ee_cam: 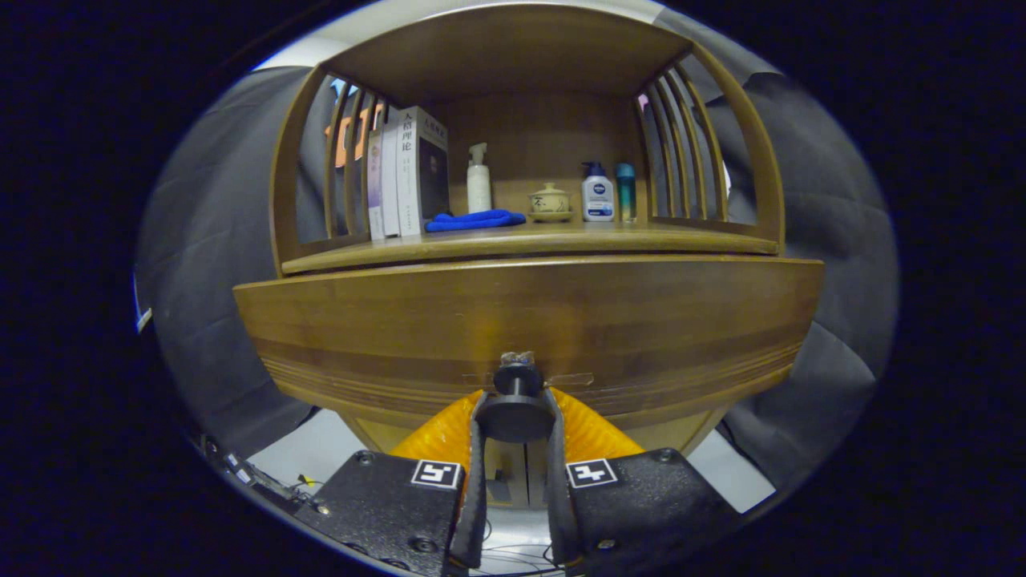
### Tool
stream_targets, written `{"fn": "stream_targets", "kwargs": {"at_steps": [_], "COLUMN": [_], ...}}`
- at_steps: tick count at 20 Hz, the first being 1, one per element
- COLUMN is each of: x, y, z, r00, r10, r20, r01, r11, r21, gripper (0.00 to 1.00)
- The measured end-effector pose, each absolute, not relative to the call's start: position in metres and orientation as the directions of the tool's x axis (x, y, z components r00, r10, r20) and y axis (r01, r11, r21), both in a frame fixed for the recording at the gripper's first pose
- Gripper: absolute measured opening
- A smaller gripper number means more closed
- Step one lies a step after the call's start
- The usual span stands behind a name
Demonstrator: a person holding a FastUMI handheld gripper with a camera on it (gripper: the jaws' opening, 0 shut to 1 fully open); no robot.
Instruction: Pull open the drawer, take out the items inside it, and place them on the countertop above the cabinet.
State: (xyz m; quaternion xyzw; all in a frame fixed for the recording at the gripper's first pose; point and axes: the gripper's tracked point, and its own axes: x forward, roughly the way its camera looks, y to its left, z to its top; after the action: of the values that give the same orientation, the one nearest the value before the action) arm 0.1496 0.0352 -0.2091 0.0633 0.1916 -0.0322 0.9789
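A wooden cabinet stands straight ahead, its wide drawer front spanning the view. A dark round knob juts from the middle of the drawer's lower part. My gripper is shut on that knob, one finger pressing each side of its disc. What lies inside the drawer is hidden. Above the drawer runs the countertop, a wooden shelf under an arched top with slatted sides.
On the countertop stand several books at the left, a folded blue cloth, a white pump bottle, a small lidded pot, a lotion bottle and a teal bottle. Pale floor shows below the cabinet.
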Motion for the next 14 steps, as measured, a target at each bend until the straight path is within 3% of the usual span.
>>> {"fn": "stream_targets", "kwargs": {"at_steps": [14], "x": [0.084], "y": [0.045], "z": [-0.212], "r00": [0.921], "r10": [-0.025], "r20": [-0.388], "r01": [0.072], "r11": [0.992], "r21": [0.107], "gripper": [0.35]}}
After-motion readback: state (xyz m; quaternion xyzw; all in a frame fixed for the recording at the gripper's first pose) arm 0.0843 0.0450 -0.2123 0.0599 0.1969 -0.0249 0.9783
